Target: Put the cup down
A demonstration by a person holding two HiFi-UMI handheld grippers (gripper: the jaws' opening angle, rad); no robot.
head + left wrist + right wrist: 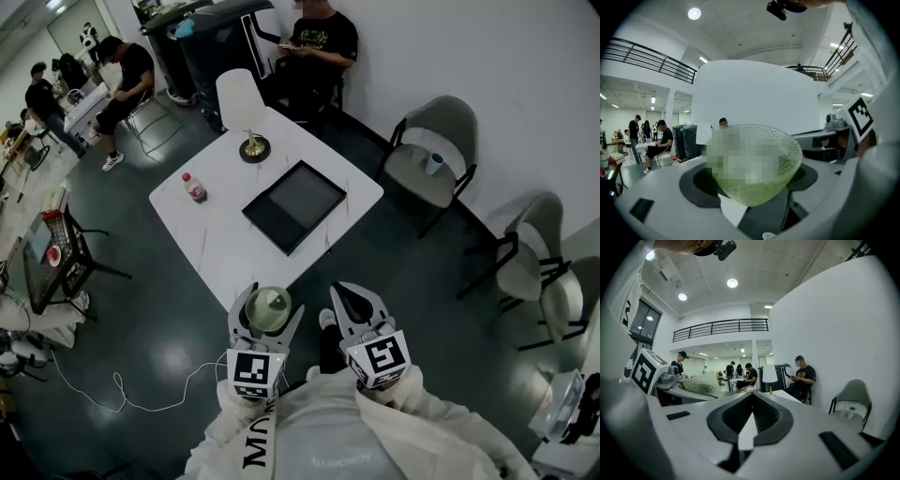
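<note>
Evidently mid-carry, the left gripper (268,313) has its fingers clasped on the cup (754,164) near the worktop (225,234) corner, the right gripper (352,300) fingers closed on nothing; next, lower and release.

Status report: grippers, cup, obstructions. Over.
Left gripper shut on green cup, by the white table's near edge. Right gripper shut, empty. Bottle, lamp, dark tray farther back; near part of table bare.
</note>
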